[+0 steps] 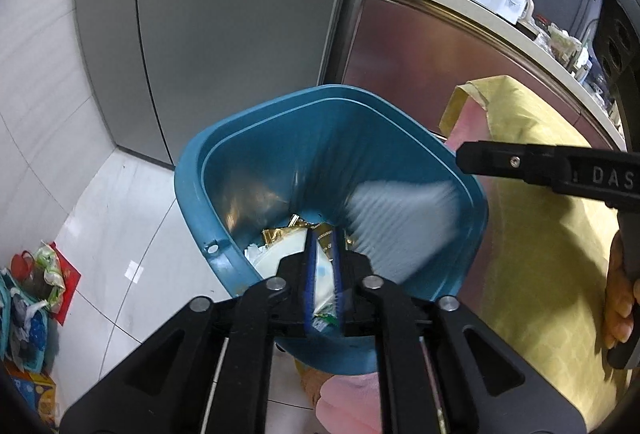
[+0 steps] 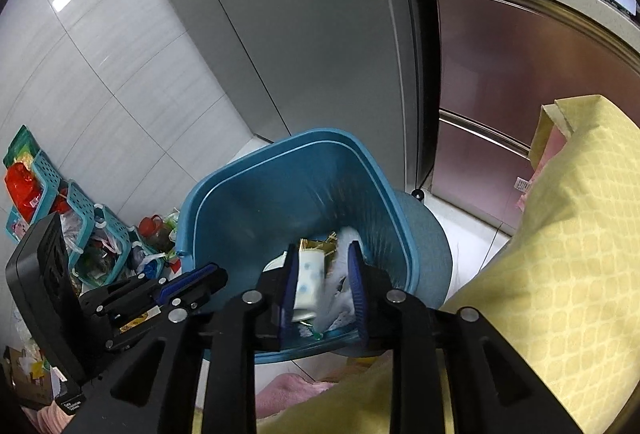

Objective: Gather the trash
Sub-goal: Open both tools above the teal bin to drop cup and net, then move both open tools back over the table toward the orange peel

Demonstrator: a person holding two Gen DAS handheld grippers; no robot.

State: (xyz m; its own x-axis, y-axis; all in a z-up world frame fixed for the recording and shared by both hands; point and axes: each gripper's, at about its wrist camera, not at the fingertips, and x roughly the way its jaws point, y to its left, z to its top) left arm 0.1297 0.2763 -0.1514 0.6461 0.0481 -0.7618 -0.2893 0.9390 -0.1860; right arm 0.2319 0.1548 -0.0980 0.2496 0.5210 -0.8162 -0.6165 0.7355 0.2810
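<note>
Bin [image 1: 248, 137] status: blue, tilted towards me, both of my grippers hanging over its mouth. Trash is inside it or dropping into it.

Right gripper [image 2: 324, 250]: fingers apart, nothing clamped. A white tissue [image 1: 400, 226] shows as a blur against the bin's inner wall, so I judge it is falling in.

Left gripper [image 1: 323, 234]: fingers nearly together. Something white with a green edge shows in the gap; I cannot tell whether it is pinched or only lying on the bin's bottom behind them.

Risks:
- If the left fingers do grip that scrap, pulling away would drag it back out of the bin.
- The tissue is light and could catch on the bin's rim or on a pad and land on the floor [image 1: 120, 218] beside the bin.
- Both grippers crowd one opening, so a knock could tip the bin.

Count: one bin, two grippers, one tissue, one dotted paper cup [image 2: 308, 282] in the bin, gold wrappers [image 1: 280, 234] in the bin (number unclear).
</note>
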